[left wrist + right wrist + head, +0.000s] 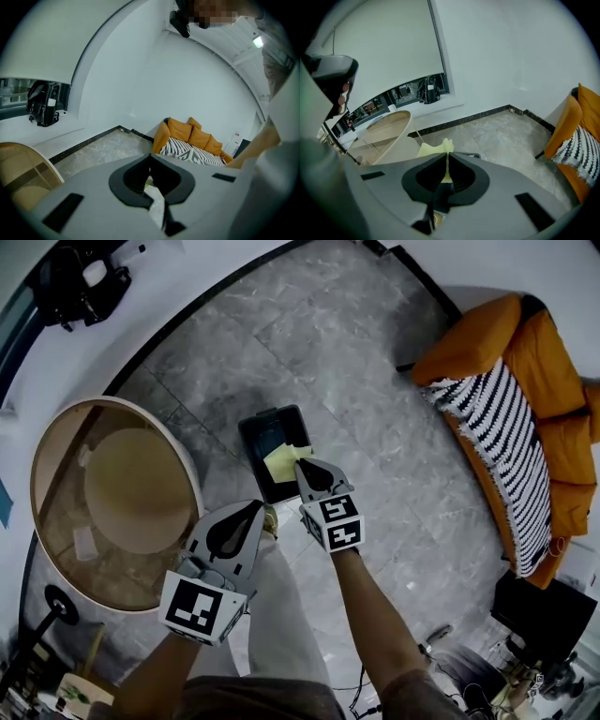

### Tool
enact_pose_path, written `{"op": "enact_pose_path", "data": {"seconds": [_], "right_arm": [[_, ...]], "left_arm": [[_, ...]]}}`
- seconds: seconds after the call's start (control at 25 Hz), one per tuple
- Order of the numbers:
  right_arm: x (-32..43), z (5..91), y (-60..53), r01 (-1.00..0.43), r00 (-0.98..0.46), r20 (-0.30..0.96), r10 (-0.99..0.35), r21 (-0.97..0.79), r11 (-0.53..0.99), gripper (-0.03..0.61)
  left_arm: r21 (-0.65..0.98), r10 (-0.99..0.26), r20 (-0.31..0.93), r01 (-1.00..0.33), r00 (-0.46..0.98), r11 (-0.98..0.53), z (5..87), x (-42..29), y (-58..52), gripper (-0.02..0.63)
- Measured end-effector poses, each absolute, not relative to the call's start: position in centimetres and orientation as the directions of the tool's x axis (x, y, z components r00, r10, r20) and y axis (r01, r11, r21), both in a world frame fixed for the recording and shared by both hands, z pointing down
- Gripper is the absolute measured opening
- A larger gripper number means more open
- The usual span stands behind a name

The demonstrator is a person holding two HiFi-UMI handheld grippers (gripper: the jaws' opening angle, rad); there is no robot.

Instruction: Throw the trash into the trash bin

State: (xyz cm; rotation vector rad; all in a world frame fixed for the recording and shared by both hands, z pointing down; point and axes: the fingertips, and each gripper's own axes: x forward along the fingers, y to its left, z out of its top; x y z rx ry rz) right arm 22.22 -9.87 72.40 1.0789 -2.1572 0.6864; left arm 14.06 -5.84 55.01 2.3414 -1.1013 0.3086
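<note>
A black trash bin (263, 427) stands open on the grey stone floor, just ahead of both grippers. My right gripper (304, 468) is shut on a yellow sheet of paper (284, 461), which hangs over the bin's mouth. In the right gripper view the yellow paper (435, 149) sticks out past the closed jaws of my right gripper (446, 156). My left gripper (257, 509) is lower left of the bin, near its front corner. In the left gripper view the jaws of my left gripper (150, 160) meet at the tip, pinching a white crumpled paper scrap (156, 204).
A round wooden table with a glass top (112, 493) stands at the left. An orange sofa with a striped throw (525, 409) is at the right. Cables and dark gear (530, 634) lie at lower right. The person's white-trousered leg (281, 615) is below the grippers.
</note>
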Motion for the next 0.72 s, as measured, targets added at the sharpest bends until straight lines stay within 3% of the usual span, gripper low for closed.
{"op": "enact_pose_path", "data": {"seconds": [0.32,0.72], "right_arm": [[22.0,81.8,-7.0,-0.829,-0.461,0.793,-0.399,-0.223,0.513,0.031],[23.2,83.9,-7.7,-0.844,-0.427,0.82,-0.381,-0.21,0.494,0.031]], "left_arm": [[0.414,-0.626,0.48,-0.788,0.614,-0.456,60.2,13.4,-4.4,0.018],[0.432,-0.612,0.525,-0.805,0.592,-0.408,61.8,12.5,-3.8,0.018]]}}
